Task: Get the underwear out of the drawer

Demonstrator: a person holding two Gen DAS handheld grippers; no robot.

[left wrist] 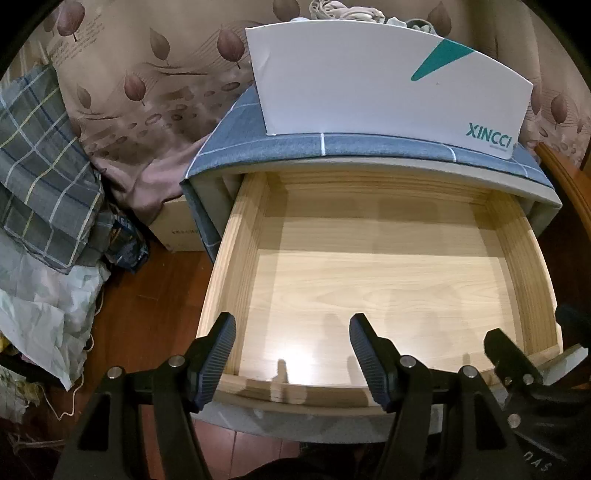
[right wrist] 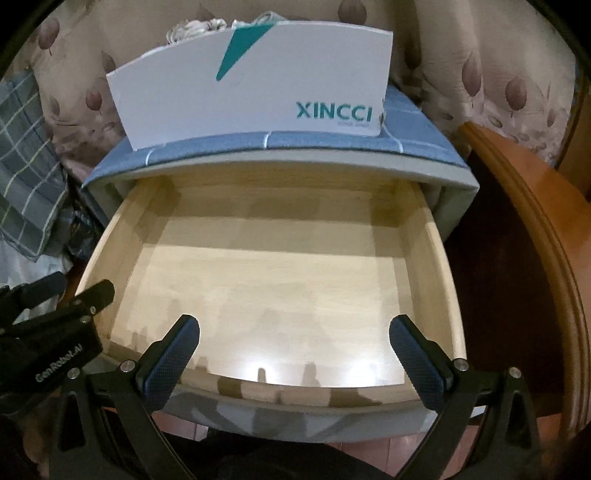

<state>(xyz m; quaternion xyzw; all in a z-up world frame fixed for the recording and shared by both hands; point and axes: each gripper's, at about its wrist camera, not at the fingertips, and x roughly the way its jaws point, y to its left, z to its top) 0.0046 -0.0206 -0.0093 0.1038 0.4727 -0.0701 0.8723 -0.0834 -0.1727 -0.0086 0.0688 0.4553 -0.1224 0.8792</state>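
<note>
While garments peek behind the box, cut off, the drawer lies bare.

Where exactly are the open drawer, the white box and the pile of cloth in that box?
drawer [left wrist: 388, 280], left wrist view, on its bare wooden bottom.
white box [right wrist: 258, 96], right wrist view, on its front wall.
pile of cloth [left wrist: 343, 9], left wrist view, on the bunched fabric above the box rim.

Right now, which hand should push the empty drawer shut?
Probably the right: the right gripper hangs centred over the drawer front, while the left gripper sits toward its left corner.
</note>
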